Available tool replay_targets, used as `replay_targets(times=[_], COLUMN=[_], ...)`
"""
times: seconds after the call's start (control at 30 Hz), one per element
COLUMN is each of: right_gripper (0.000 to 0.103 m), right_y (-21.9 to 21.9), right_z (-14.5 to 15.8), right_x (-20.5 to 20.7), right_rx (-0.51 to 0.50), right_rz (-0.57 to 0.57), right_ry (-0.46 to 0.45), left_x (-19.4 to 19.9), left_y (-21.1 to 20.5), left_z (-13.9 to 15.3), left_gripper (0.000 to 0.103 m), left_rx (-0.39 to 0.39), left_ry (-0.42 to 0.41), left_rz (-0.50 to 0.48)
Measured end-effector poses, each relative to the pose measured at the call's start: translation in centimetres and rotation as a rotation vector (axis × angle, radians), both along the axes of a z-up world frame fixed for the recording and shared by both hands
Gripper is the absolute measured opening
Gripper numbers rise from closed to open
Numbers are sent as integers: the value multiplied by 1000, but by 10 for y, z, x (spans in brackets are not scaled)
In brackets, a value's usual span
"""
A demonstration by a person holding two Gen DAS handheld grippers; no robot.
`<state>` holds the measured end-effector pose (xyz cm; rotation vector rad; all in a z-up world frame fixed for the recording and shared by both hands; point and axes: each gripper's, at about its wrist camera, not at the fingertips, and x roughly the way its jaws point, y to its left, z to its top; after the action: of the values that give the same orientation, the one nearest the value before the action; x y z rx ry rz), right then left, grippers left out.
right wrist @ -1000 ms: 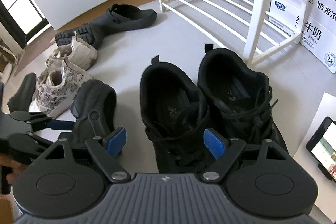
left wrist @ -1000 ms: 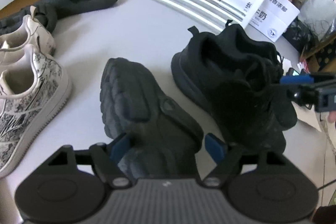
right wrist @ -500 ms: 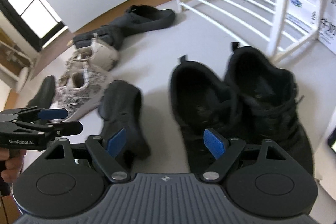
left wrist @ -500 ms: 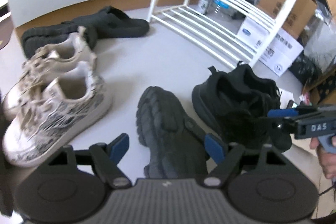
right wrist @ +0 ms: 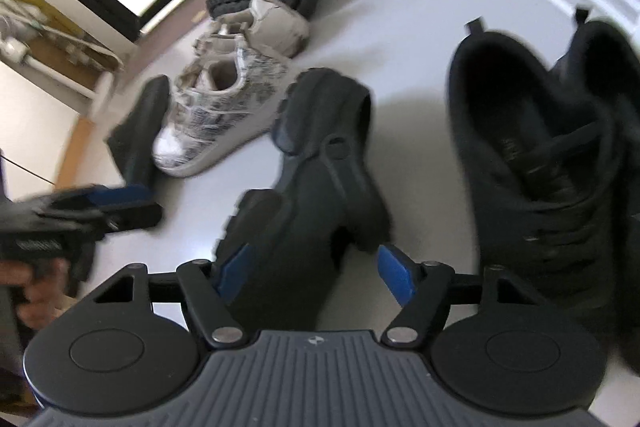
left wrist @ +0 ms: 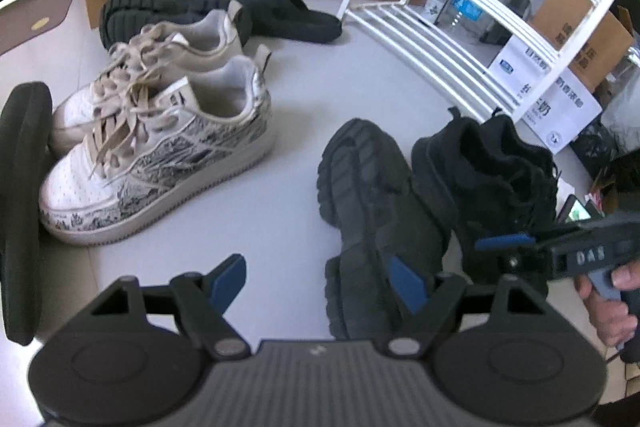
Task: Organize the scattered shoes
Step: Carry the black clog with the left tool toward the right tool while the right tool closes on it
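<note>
My right gripper [right wrist: 312,271] is closing around the dark clog [right wrist: 320,163] lying on its side on the grey floor [right wrist: 416,39]; the clog sits between the blue pads, but blur hides whether they press it yet. My left gripper [left wrist: 316,281] stands spread and empty beside that clog, near the patterned sneakers [left wrist: 160,155]. The black sneakers [right wrist: 540,147] lie just right of it.
</note>
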<state>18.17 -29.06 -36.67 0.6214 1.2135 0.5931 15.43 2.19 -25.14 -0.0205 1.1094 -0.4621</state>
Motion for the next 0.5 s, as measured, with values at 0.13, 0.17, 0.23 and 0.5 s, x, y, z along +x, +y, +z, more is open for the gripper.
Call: replay_targets(times=[0.13,0.17,0.23,0.5], right_gripper=[55,54,50,50], right_y=[6,8,11,9], right_z=[-9,-11,-15,-24], right_x=[5,6,7,10], right_rx=[38,45,58,71], right_rz=[-5,-9,-15,-72], right_ry=[22,31,41,79], left_x=[-1,-2,-3,-5], left_y=[4,4,5,12], left_z=[2,2,3,4], left_gripper=[81,81,81,81], left_rx=[-5,-5,-7,-15], left_ry=[-1,-2,-3,-1], left_rz=[-3,-3,-2,9])
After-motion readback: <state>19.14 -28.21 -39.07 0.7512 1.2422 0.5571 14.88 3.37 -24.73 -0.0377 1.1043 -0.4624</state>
